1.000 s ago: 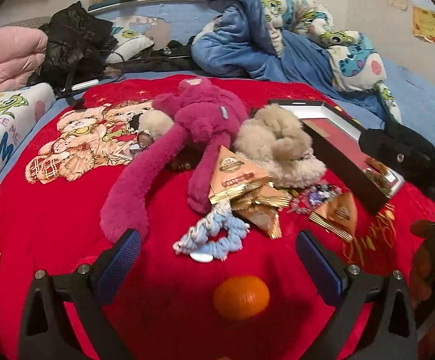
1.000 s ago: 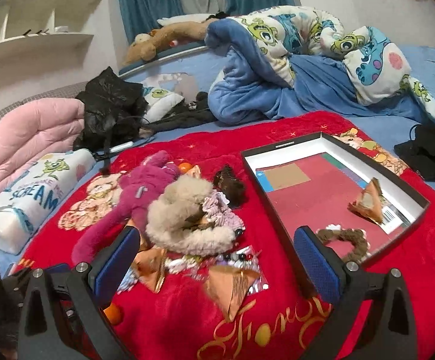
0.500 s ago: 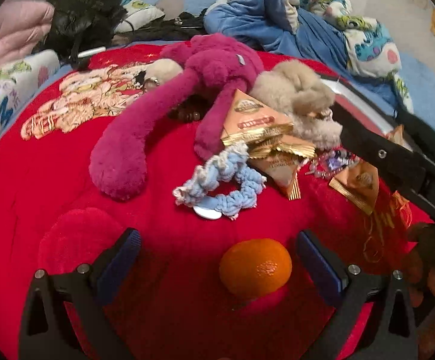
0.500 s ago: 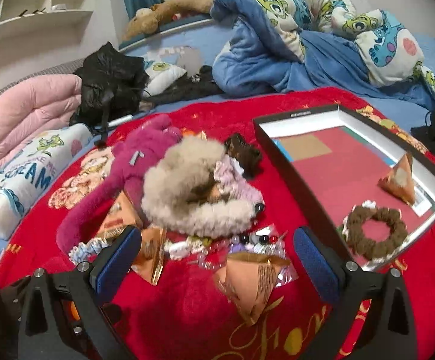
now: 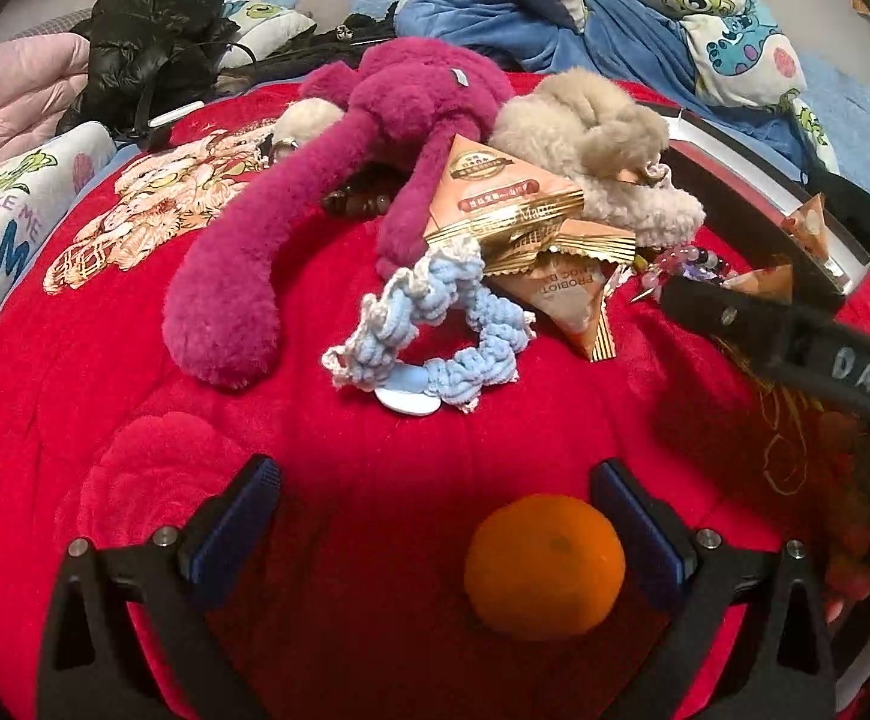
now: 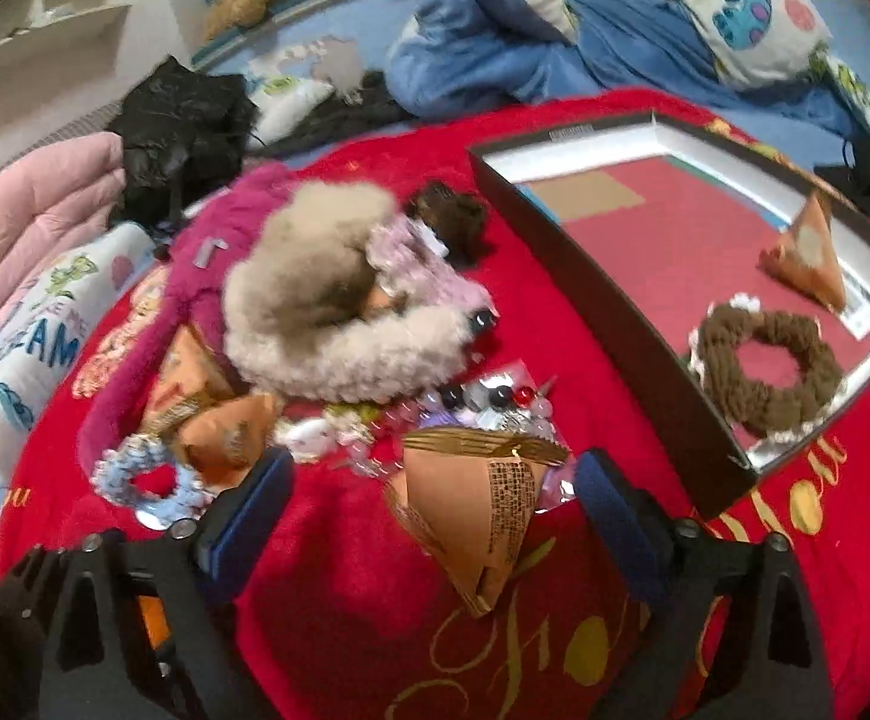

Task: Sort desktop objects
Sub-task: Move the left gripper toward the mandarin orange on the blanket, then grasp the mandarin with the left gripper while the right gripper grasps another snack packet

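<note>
An orange tangerine [image 5: 544,564] lies on the red blanket between the open fingers of my left gripper [image 5: 435,516], nearer the right finger. Beyond it lie a blue scrunchie [image 5: 435,330], triangular snack packets [image 5: 507,204], a magenta plush [image 5: 339,180] and a beige fluffy toy [image 5: 591,144]. My right gripper [image 6: 435,510] is open, with a triangular orange packet [image 6: 477,510] between its fingers. A black-rimmed box [image 6: 591,300] to the right holds a brown scrunchie [image 6: 765,372] and another packet [image 6: 807,252].
Beads and small trinkets [image 6: 483,408] lie between the beige toy [image 6: 327,312] and the packet. Blue bedding [image 5: 555,12], a black jacket [image 5: 147,36] and a pink quilt [image 6: 27,228] ring the far side. The right gripper's arm [image 5: 795,336] crosses the left wrist view.
Both grippers have moved forward and down. The tangerine now sits between the left fingers, and the triangular packet between the right fingers. Both grippers stayed open.
</note>
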Demonstrator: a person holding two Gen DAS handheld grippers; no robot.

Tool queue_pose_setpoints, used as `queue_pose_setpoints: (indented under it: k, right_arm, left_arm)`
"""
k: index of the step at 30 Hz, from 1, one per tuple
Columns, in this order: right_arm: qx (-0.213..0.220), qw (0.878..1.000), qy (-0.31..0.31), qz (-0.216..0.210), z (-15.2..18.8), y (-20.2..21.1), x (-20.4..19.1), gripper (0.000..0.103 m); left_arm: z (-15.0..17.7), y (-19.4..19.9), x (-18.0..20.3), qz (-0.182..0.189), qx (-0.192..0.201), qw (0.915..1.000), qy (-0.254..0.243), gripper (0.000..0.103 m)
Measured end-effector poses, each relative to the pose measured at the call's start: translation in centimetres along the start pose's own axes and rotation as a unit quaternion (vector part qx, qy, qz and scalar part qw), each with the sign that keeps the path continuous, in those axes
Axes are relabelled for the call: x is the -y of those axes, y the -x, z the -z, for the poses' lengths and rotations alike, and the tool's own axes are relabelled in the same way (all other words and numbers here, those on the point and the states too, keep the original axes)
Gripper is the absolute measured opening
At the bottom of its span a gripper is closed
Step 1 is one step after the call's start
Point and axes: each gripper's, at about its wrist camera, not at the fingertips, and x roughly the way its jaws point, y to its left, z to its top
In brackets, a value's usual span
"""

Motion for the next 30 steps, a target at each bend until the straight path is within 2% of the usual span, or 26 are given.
queue_pose_setpoints:
  k: [10, 18, 20, 24, 26, 30]
  right_arm:
    - [-0.012, 0.998, 0.045, 0.05, 0.5, -0.4, -1.5, 0.097]
    - [0.0, 0.998, 0.023, 0.053, 0.9, 0.2, -0.7, 0.091]
    - [0.003, 0.999, 0.006, 0.051, 0.9, 0.6, -0.2, 0.082]
    - [0.005, 0.999, -0.009, 0.053, 1.5, 1.3, 0.1, 0.07]
    - [0.007, 0.998, -0.011, 0.065, 1.7, 1.7, 0.1, 0.056]
    - [0.015, 0.998, -0.03, 0.054, 1.9, 2.0, 0.9, 0.047]
  left_arm:
    - [-0.8, -0.2, 0.9, -0.001, 0.005, 1.0, -0.002, 0.103]
    - [-1.8, -0.2, 1.7, 0.007, 0.003, 0.9999, -0.007, 0.103]
    - [-2.1, -0.3, 1.9, 0.007, 0.002, 0.9999, -0.007, 0.103]
    - [-2.6, -0.3, 2.4, 0.008, 0.004, 0.9999, -0.009, 0.103]
    - [-2.9, -0.2, 2.6, 0.011, 0.007, 0.9999, -0.008, 0.103]
    - [-3.1, 0.1, 2.7, 0.013, 0.013, 0.9998, -0.005, 0.101]
